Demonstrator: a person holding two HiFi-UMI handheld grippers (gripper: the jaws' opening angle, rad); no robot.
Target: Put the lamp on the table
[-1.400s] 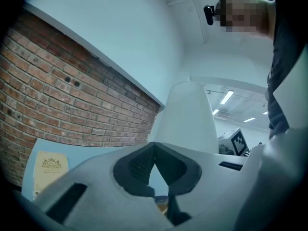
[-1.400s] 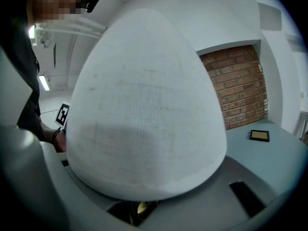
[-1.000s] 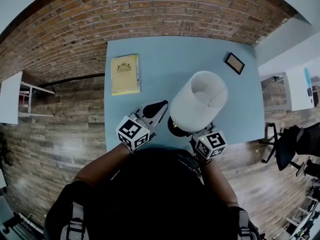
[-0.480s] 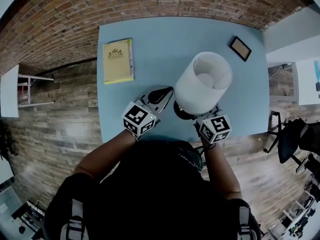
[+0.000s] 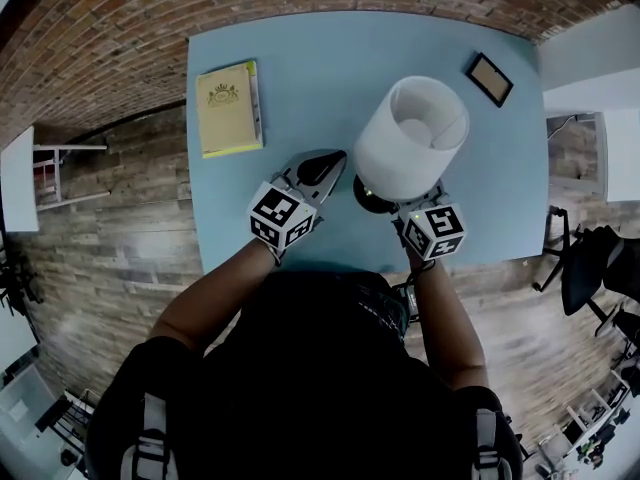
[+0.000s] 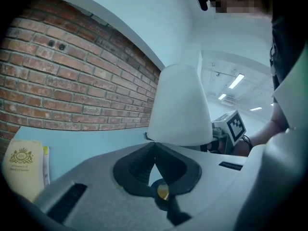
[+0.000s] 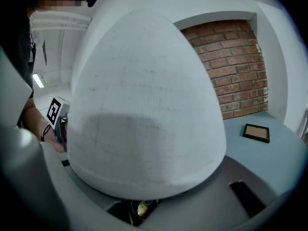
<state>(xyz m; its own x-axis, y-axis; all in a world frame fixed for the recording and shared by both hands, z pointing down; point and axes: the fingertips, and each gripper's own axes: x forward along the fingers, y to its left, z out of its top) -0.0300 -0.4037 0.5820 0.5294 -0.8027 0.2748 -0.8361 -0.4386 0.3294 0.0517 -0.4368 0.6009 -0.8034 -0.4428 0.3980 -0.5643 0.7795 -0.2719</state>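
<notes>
Looks like the setting-down step: gripping the lamp (image 5: 410, 138) by its brass stem in the right gripper (image 7: 143, 207), jaws narrow beneath the shade, base seemingly down on the table (image 5: 300, 38) near the front edge, right of middle. Pinching nothing in the left gripper (image 5: 325, 165), tips together just beside the base. Next, probably: ease the right jaws apart and back off without knocking the shade.

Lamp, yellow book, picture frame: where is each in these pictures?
lamp (image 5: 392, 158): head view, side of its white shade.
yellow book (image 5: 230, 108): head view, middle of its cover.
picture frame (image 5: 490, 78): head view, its tan centre.
</notes>
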